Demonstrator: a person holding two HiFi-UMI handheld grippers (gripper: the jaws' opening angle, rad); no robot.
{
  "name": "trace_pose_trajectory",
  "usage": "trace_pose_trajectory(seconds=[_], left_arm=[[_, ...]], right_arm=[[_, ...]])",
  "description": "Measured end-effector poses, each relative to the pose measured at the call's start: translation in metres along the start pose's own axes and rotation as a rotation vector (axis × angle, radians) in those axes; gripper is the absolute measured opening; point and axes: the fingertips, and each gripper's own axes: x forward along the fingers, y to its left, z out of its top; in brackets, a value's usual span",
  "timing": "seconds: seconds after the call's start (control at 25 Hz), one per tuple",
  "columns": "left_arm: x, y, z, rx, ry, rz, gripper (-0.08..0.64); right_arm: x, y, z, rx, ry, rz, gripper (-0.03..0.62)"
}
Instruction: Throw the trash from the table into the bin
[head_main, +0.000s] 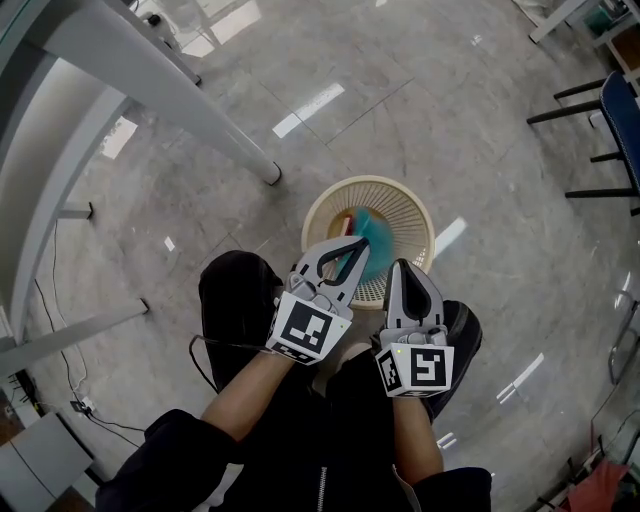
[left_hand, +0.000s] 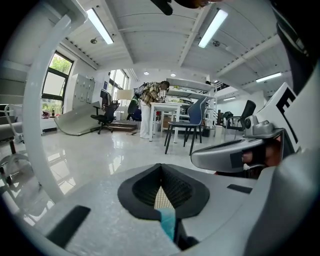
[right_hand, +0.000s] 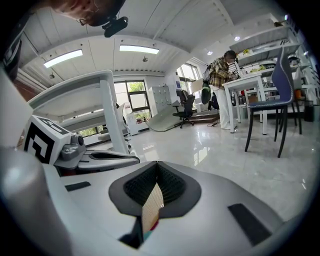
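Status: disposal appears well advanced.

- The bin (head_main: 412, 212), a cream lattice basket, stands on the floor at 12 o'clock from both hands. A teal piece of trash (head_main: 378, 232) lies inside it.
- The left hand-held gripper (head_main: 355, 248) hangs over the bin's near rim. Its own view shows the jaws brought together with nothing clamped. The lattice and teal seen through the slit between them belong to the bin below.
- The right hand-held gripper (head_main: 403, 268) sits just beside it at 3 o'clock, jaws likewise together and empty, with only basket lattice visible behind them.
- The surface (head_main: 150, 75) shows only its white frame, at 10 o'clock from the bin.

Judgement: at least one item is binned. Whether more trash waits on the surface cannot be told, as its top is out of view. If so, a return trip remains.
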Motion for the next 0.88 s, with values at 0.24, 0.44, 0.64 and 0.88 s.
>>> trace_pose_trajectory(seconds=[0.24,0.44,0.64,0.88], left_arm=[[-0.008,0.003,0.028,-0.027,-0.061,-0.003,0.006],[-0.022,0.004,0.074,0.006,-0.074,-0.009,0.006],[-0.041,0.006,0.13,-0.001,-0.078,0.007,0.006],[-0.071,-0.006,0.21,-0.002,-0.063,-0.006,0.006]], right_arm=[[-0.003,0.0,0.014,-0.001,0.014,-0.011,0.009],[-0.017,0.009,0.055,-0.01,0.019,-0.01,0.009],[-0.035,0.02,0.104,0.011,0.019,-0.014,0.009],[-0.072,0.042,0.183,0.006,0.026,-0.013,0.009]])
